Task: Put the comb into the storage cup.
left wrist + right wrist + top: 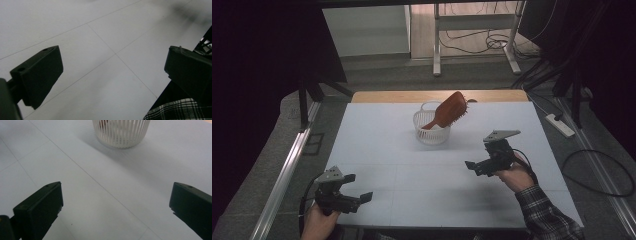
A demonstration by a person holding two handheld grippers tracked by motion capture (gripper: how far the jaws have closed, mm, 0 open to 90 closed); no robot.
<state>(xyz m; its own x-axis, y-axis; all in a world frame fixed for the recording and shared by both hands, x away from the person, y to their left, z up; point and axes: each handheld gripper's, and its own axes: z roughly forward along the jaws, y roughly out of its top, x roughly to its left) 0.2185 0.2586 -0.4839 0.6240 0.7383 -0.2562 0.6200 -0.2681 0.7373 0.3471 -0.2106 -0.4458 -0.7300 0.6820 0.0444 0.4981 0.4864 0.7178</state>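
Spanning the middle of the high view, a white table (412, 185) carries faint grid lines, with a strip of bare wood showing along its far edge. Near that far edge stands a white slatted basket (431, 129), upright, with a reddish-brown hairbrush (448, 111) propped in it, handle down inside and the bristled head leaning out over the right rim. A person's right hand (516, 176), in a plaid sleeve (546, 215), holds the right gripper (476, 166) over the near right part of the table, well apart from the basket and pointed left; its jaws stand wide with nothing between them. From the right gripper view the basket (121, 133) sits ahead beyond the spread jaws. At the near left corner the left hand (318, 222) holds the left gripper (361, 196), jaws also spread wide and empty, above bare tabletop (100, 50).
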